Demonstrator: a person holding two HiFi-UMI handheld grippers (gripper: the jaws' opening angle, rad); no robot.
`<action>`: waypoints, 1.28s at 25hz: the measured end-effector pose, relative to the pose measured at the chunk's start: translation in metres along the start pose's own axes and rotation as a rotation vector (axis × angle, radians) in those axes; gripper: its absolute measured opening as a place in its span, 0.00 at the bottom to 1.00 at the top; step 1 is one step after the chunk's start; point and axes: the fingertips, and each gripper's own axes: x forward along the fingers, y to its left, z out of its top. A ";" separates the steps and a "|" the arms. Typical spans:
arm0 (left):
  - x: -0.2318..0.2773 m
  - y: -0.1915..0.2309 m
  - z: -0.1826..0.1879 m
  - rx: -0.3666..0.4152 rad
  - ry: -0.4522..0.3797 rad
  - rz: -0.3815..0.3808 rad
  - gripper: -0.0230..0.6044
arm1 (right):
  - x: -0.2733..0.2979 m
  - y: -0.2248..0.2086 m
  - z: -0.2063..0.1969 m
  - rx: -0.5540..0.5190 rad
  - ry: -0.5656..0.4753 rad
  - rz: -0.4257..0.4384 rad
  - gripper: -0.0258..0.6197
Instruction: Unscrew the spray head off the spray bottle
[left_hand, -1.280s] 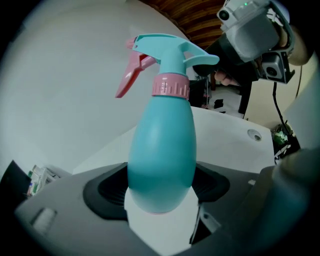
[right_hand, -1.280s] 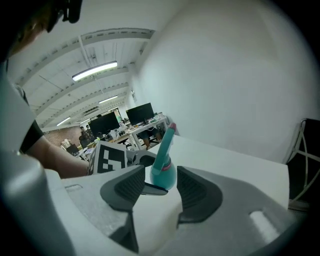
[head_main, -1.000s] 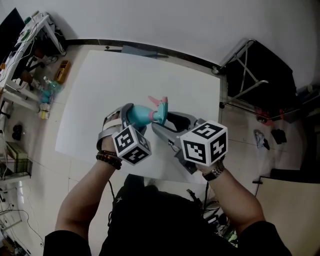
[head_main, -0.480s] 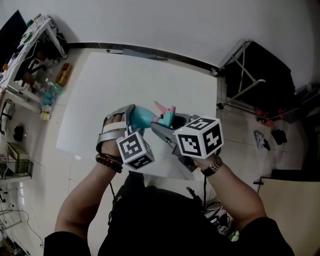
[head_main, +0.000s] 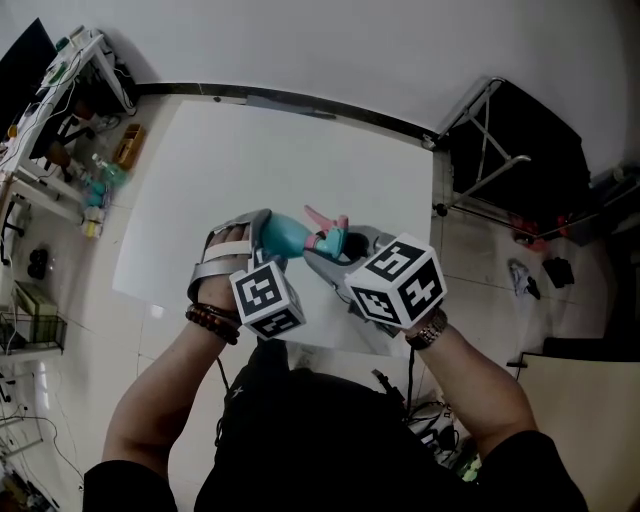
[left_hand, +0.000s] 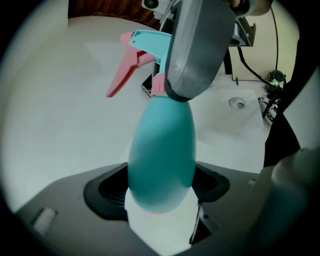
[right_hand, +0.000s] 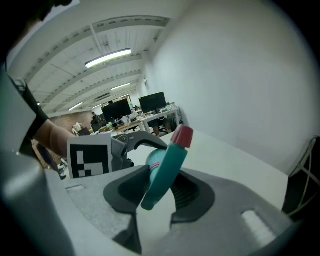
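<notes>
Holding the spray bottle (head_main: 283, 236) by its teal body, your left claw (head_main: 264, 230) is clenched on it; in the left gripper view both pads press the bottle's rounded sides, and its neck points away from the claw (left_hand: 160, 187). Your right claw (head_main: 336, 246) meets it from the opposite side. Its jaws have just been closing, and the spray head (right_hand: 166, 170) sits slanted between them, gripped by the pads, with the red nozzle tip (right_hand: 183, 136) sticking up past them. From the left gripper view the right claw's grey body covers the neck, and the pink trigger (left_hand: 125, 75) juts out to the left, free of both claws.

You have the bottle in the air over the near part of the white bench (head_main: 250, 150), close to the edge at your body. Bare bench lies beyond it as far as the wall (head_main: 330, 50), and also to your left. The bench's right edge is near, with a black folding stand (head_main: 500, 140) just past it. A cluttered rack (head_main: 60, 90) stands off the far left corner.
</notes>
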 end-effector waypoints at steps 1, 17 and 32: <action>-0.001 -0.002 -0.001 0.006 0.003 -0.014 0.67 | -0.001 0.002 -0.001 -0.043 0.005 0.002 0.23; -0.037 -0.057 0.004 0.166 -0.061 -0.431 0.67 | -0.027 0.057 -0.031 -1.108 0.094 0.070 0.23; -0.052 -0.089 -0.002 0.232 -0.088 -0.618 0.67 | -0.032 0.082 -0.061 -1.890 0.070 -0.031 0.22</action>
